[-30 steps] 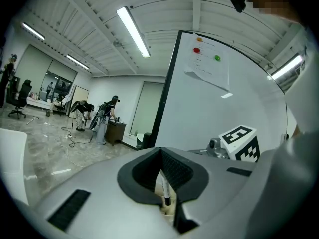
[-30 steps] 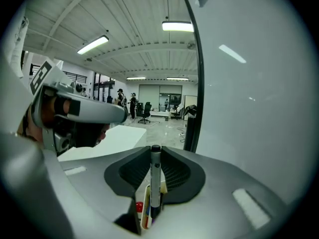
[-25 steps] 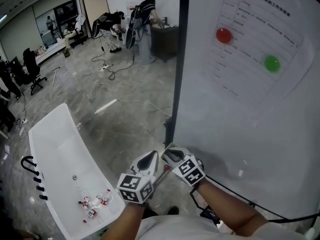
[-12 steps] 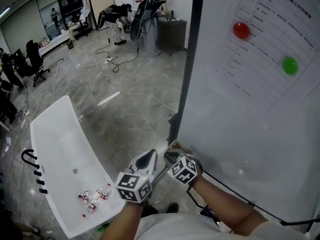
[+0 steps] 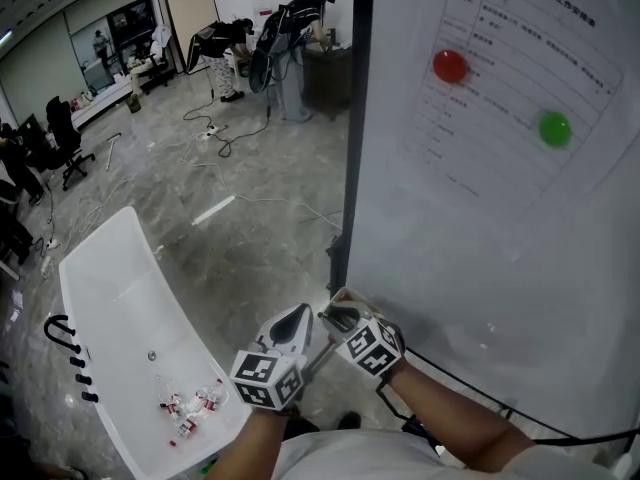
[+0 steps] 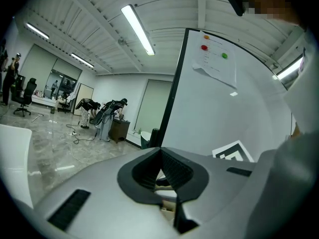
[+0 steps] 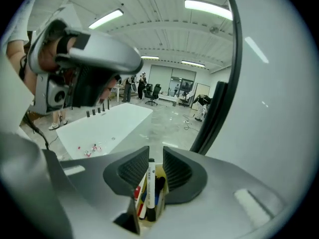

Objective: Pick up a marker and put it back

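Right gripper (image 7: pixel 155 151) has jaws apart over the packed holder (image 7: pixel 162 175). A white marker (image 7: pixel 151 190) stands between them with a gap on its right side and the left pad close, and the other markers (image 7: pixel 159 185) crowd just beside it. My left gripper (image 5: pixel 298 318), jaws together, sits just beside the right one, so I get almost no room between the two. The right is walled off by the whiteboard (image 5: pixel 480 268) and its black post (image 5: pixel 348 168), the white tub (image 5: pixel 110 268) blocks near left, and far left is open floor (image 5: pixel 250 208).
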A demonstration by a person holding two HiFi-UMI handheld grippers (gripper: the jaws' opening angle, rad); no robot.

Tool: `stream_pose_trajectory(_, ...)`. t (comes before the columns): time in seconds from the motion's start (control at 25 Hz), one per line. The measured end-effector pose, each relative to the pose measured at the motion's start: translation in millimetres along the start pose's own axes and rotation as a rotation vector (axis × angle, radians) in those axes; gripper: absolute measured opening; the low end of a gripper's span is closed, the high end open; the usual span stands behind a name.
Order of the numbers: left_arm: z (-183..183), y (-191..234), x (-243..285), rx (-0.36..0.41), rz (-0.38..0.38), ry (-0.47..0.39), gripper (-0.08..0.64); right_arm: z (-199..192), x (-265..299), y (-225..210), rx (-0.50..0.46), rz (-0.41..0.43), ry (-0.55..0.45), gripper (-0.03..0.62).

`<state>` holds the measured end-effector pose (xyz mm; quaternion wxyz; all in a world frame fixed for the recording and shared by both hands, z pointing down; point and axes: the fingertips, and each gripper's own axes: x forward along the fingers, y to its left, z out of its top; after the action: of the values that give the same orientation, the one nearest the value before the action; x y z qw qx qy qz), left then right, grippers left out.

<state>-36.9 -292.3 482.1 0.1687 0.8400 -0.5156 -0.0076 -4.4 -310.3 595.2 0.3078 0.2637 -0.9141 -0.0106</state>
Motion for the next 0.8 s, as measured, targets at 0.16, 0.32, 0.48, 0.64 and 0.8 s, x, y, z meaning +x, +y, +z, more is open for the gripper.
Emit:
stream_pose_trajectory(0.16, 7, -10, 5, 0.015, -0.018, -0.009, 0.003, 33, -38, -14, 0.075, -0.041, -0.123, 0.024)
stream_pose_trajectory(0.32, 14, -22, 12, 0.029, -0.041, -0.015, 0.003, 66, -78, -24, 0.126, -0.080, -0.239, 0.003)
stream_pose_trajectory(0.48, 22, -37, 18, 0.050, -0.065, -0.024, 0.003, 94, -115, -34, 0.183, -0.120, -0.348, 0.003)
stream_pose_trajectory(0.64, 30, -48, 20, 0.073, -0.080, -0.036, 0.004, 105, -138, -41, 0.206, -0.172, -0.415, 0.002)
stream_pose_trajectory(0.8, 37, -58, 20, 0.090, -0.099, -0.044, 0.005, 111, -151, -42, 0.209, -0.206, -0.450, 0.002)
